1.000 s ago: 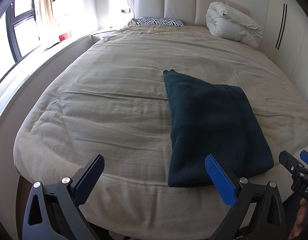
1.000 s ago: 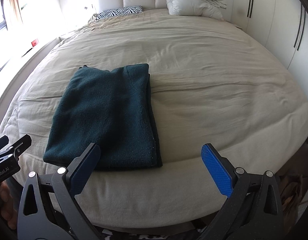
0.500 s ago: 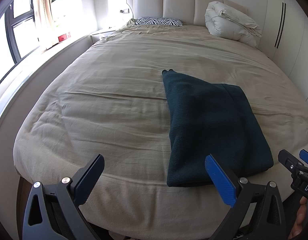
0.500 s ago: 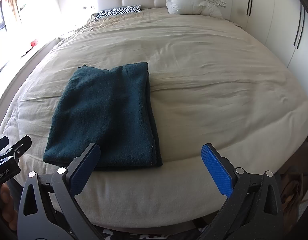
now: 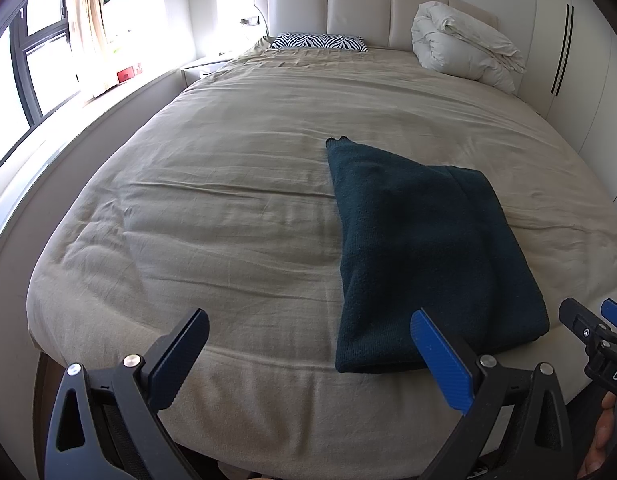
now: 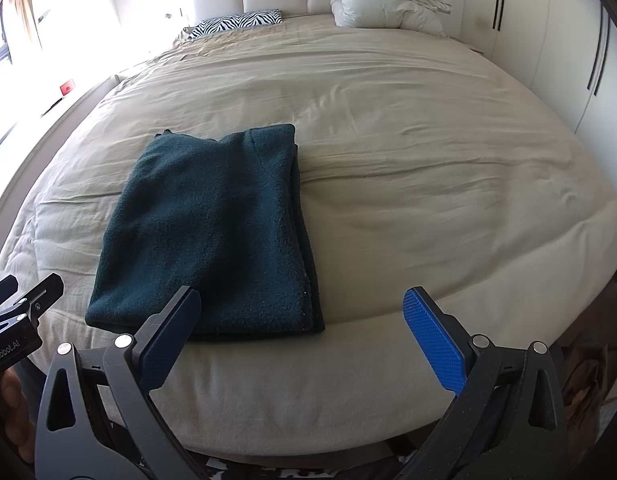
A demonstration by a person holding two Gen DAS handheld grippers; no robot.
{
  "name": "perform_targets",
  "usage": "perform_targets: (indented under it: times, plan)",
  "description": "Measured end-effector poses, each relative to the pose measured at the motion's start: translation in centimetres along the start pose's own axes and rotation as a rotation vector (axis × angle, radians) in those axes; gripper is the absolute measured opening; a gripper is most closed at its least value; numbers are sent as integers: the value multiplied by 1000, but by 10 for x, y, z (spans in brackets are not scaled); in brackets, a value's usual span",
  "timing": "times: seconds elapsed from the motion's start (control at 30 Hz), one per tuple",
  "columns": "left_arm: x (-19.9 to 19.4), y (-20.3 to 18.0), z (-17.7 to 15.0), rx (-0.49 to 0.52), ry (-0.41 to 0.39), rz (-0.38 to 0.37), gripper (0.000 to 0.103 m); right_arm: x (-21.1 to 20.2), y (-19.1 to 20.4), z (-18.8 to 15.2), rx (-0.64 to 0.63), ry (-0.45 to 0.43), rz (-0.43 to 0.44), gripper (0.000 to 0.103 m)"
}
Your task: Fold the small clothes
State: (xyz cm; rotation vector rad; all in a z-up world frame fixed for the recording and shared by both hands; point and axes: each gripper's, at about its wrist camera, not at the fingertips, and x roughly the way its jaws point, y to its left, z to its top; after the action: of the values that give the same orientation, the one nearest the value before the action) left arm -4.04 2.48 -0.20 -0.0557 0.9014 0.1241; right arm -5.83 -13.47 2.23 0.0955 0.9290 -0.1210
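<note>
A dark teal fleece garment (image 5: 420,248) lies folded into a long rectangle near the foot edge of the beige bed (image 5: 228,208); it also shows in the right wrist view (image 6: 212,232). My left gripper (image 5: 308,344) is open and empty, held at the foot edge, left of the garment's near end. My right gripper (image 6: 304,328) is open and empty, held at the foot edge, to the right of the garment's near end. Neither gripper touches the cloth.
A zebra-print pillow (image 5: 320,42) and a rolled white duvet (image 5: 464,50) lie at the headboard. A window and sill (image 5: 48,80) run along the left; white wardrobe doors (image 6: 568,40) stand at the right. The bed (image 6: 428,184) spreads wide around the garment.
</note>
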Motion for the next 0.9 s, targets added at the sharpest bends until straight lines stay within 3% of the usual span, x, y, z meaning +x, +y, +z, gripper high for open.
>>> perform_targets:
  times: [0.9]
  plan:
    - [5,7,0,2,9,-2,103,2,1,-3,15,8,-4,103]
